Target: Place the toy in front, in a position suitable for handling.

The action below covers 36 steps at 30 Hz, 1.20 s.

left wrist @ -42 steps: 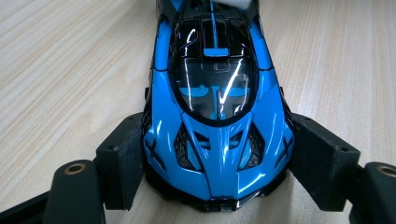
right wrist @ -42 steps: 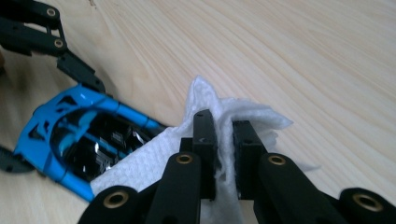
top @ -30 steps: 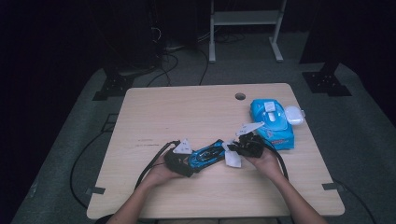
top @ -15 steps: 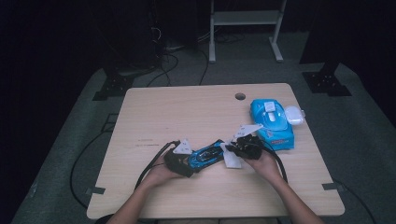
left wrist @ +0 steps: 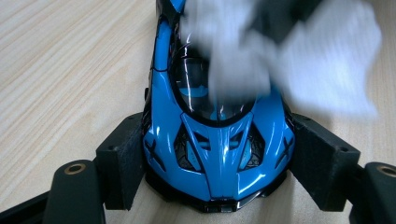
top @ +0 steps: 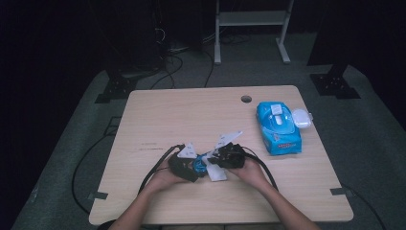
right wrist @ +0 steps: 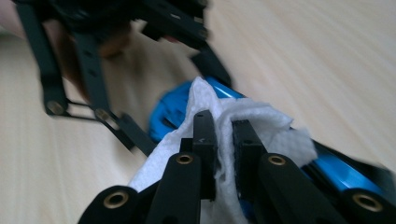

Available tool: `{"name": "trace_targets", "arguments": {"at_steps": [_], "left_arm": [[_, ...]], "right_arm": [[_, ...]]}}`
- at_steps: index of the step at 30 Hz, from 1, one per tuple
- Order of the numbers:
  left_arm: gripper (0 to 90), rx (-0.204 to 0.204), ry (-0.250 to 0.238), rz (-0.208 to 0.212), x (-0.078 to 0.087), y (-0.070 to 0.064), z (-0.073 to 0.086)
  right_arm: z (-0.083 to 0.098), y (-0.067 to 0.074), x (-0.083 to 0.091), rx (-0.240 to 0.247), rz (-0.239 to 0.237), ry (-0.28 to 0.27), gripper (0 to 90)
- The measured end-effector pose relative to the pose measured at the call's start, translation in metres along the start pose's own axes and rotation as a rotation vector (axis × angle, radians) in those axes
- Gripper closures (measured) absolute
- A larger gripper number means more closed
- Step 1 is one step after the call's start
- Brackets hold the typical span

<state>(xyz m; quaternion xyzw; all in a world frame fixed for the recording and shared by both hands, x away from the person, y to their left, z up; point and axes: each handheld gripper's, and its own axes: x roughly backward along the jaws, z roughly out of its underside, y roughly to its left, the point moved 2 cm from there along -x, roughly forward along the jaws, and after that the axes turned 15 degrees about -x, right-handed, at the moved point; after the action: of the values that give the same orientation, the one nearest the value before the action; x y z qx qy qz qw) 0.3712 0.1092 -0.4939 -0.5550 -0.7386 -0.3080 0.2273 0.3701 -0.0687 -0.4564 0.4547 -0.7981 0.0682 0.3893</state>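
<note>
Sitting between the left gripper [left wrist: 217, 186] jaws, the blue toy car [left wrist: 217, 154] is clamped by its nose on the surface [left wrist: 70, 70]. A white wipe [right wrist: 243, 123] is pinched in the nearly closed right gripper [right wrist: 224, 140] jaws, pressed onto the car's body.

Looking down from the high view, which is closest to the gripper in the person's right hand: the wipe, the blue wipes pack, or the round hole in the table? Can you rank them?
From the right gripper:
1. Wipe: pinched in its jaws, over the blue toy car.
2. Wipes pack: farther back, toward the table's right edge.
3. Hole: farthest, near the table's far edge.
</note>
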Motion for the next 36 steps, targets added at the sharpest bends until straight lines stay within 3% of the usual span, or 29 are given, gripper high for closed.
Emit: {"name": "trace_targets", "arguments": {"at_steps": [4, 7, 11, 19, 24, 27, 28, 29, 34, 36], "left_arm": [[25.6, 0.002, -0.003, -0.002, 0.000, 0.000, 0.000], [25.6, 0.001, -0.005, -0.004, 0.000, 0.000, 0.000], [25.6, 0.006, -0.008, -0.003, 0.000, 0.000, 0.000], [25.6, -0.004, -0.003, -0.004, 0.000, 0.000, 0.000], [25.6, -0.004, -0.006, -0.003, 0.000, 0.000, 0.000], [25.6, -0.004, -0.006, -0.003, 0.000, 0.000, 0.001], [25.6, 0.001, -0.011, -0.006, 0.000, 0.000, 0.001], [25.6, 0.001, -0.011, -0.006, 0.000, 0.000, 0.001], [25.4, 0.000, 0.000, 0.000, 0.000, 0.000, 0.000], [23.6, 0.016, 0.012, 0.015, 0.000, 0.002, -0.001]], "right_arm": [[-0.004, 0.015, -0.023, 0.007, -0.073, 0.024, 82.1], [-0.009, 0.016, -0.033, -0.020, -0.104, 0.020, 82.2], [-0.014, 0.004, -0.032, -0.047, -0.065, -0.005, 82.3], [-0.017, -0.029, -0.009, -0.089, 0.049, -0.057, 82.3], [-0.005, -0.053, 0.012, -0.119, 0.110, -0.047, 82.3], [-0.001, -0.059, 0.021, -0.146, 0.110, -0.051, 82.3], [0.002, -0.063, 0.035, -0.162, 0.090, -0.084, 82.2], [0.005, -0.064, 0.040, -0.161, 0.089, -0.082, 82.2], [0.019, -0.066, 0.047, -0.162, 0.076, -0.031, 82.1], [0.020, -0.066, 0.047, -0.162, 0.066, -0.036, 82.1]]}}
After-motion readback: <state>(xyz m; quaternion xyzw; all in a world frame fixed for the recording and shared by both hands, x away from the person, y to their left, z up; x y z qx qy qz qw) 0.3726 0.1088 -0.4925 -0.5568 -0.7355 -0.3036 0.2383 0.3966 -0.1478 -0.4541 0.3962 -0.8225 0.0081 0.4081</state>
